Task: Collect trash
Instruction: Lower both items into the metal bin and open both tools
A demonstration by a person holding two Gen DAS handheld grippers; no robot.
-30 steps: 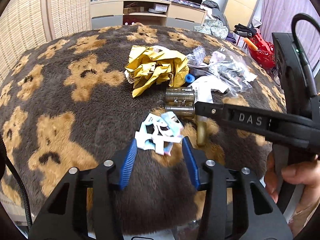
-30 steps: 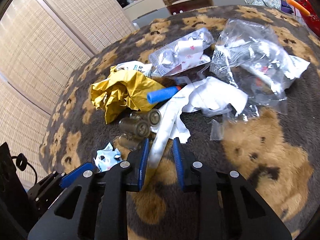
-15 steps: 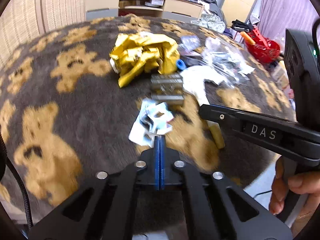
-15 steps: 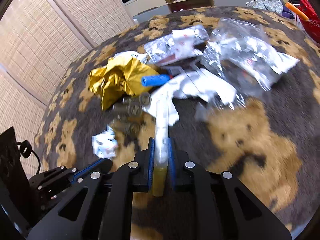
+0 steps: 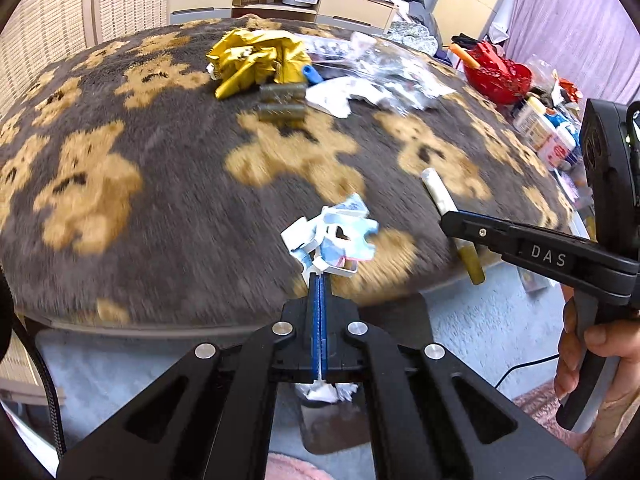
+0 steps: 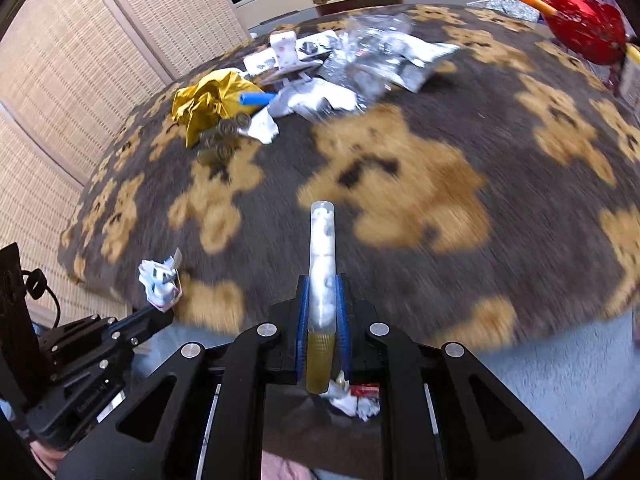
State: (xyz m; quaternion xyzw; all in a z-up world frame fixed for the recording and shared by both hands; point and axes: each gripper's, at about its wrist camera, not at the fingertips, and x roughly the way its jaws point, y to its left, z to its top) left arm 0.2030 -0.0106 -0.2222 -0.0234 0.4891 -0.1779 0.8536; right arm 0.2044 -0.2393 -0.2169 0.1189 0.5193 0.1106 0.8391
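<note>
Left claw [image 5: 319, 280], lower centre of the left wrist view: blue pads pressed together, pinching a crumpled white-and-blue wrapper [image 5: 334, 236]. Wrapper sticks out above the pad tips, held over the near edge of the desk [image 5: 180, 208], which is covered in a dark plush cloth with tan bear shapes.

Right claw [image 6: 321, 292], lower centre of the right wrist view: pads closed on a slim clear tube [image 6: 322, 264] with white filling and a yellowish lower end. Tube runs lengthwise between the pads, tip pointing up-frame, yellowish end poking out below. In the left view the same tube shows at right of frame, gripped by the black finger marked DAS.

Below both claws, at the bottom centre of each view: crumpled white paper scraps [image 6: 352, 400] in a dark container; its shape is mostly hidden by the claw bodies.

Upper part of the frames, far side of the desk, well apart from both claws:
- crumpled gold foil [image 5: 256, 60]
- short blue cylinder [image 6: 256, 99] just beside it
- dull brass-coloured cylinders [image 5: 282, 104] in a cluster
- white paper [image 5: 336, 96] and clear plastic bags [image 6: 380, 56]

Red basket [image 5: 500, 76], upper right, off the desk. Pale blue carpet [image 6: 560, 360] under the desk edge.
</note>
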